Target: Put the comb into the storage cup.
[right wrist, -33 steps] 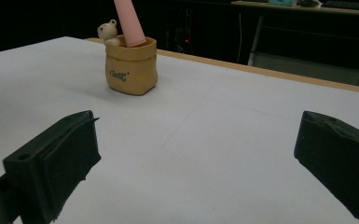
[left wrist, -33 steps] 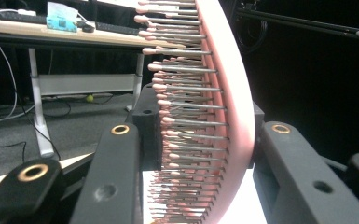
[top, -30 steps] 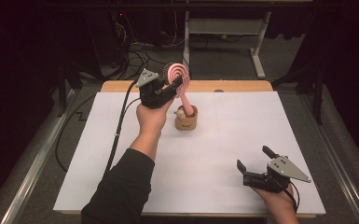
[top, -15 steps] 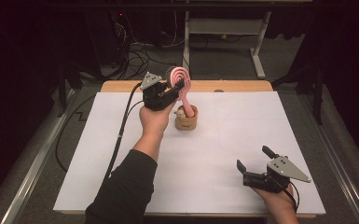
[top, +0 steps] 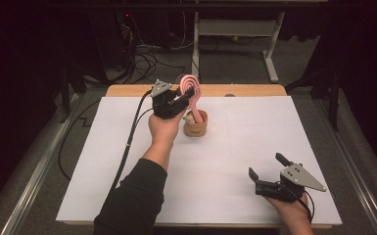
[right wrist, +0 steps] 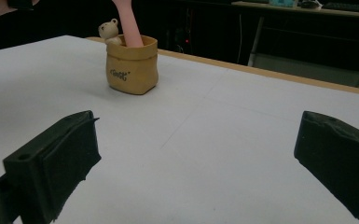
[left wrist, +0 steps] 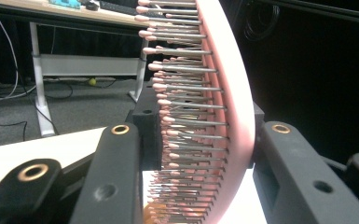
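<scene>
the left gripper (top: 180,104) pinches the head of a pink hairbrush (top: 191,90), its jaws pressed on either side of the bristled paddle, as the left gripper view shows up close (left wrist: 214,116). the brush's handle already reaches down into a small tan pouch-shaped holder (top: 196,126) with a tiny bear figure (right wrist: 107,29) at its rim, standing near the far edge of the white table (top: 254,142). the right gripper (top: 267,177) rests low at the near right, jaws spread wide with nothing between them, well apart from the holder.

the step in hand looks like seating the brush in the holder. to do it well, keep the handle upright and centred over the opening, lower it gently so the light holder does not tip or slide, and part the jaws only once the handle bottoms out and the brush leans steadily on the rim.
</scene>
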Action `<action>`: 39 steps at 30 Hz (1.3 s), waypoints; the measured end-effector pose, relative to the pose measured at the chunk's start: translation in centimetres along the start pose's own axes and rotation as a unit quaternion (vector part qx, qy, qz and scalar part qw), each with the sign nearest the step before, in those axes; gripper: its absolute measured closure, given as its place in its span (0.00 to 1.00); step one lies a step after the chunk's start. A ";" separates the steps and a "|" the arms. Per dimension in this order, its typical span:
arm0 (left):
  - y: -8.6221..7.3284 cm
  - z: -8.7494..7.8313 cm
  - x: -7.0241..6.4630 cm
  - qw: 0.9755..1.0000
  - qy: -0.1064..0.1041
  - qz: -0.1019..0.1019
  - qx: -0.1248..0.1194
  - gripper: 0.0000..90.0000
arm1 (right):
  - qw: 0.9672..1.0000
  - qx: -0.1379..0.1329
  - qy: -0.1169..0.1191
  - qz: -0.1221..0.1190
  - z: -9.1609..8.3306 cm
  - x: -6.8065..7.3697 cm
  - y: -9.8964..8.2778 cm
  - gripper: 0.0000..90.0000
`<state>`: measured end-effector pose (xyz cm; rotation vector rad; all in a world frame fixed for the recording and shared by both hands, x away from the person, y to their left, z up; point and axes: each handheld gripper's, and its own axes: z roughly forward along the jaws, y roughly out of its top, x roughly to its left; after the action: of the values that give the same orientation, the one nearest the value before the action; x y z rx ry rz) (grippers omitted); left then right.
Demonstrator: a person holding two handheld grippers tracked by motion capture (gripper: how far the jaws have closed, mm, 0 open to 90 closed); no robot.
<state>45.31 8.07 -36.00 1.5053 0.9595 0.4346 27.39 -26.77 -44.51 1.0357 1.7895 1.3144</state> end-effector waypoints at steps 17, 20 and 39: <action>-1.2 0.7 0.1 1.000 0.002 -0.003 0.008 0.70 | 1.000 0.001 0.000 -0.001 0.0 0.0 0.0 0.00; -1.4 0.7 0.2 1.000 0.001 -0.004 0.009 0.70 | 1.000 0.001 0.000 -0.001 0.0 0.0 0.0 0.00; -1.2 0.6 0.8 1.000 -0.011 -0.009 0.018 0.69 | 1.000 0.003 0.003 -0.005 0.1 0.3 0.0 0.00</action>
<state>45.86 8.18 -37.46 1.5308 0.9668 0.3879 27.36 -26.49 -44.54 1.0246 1.8018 1.3093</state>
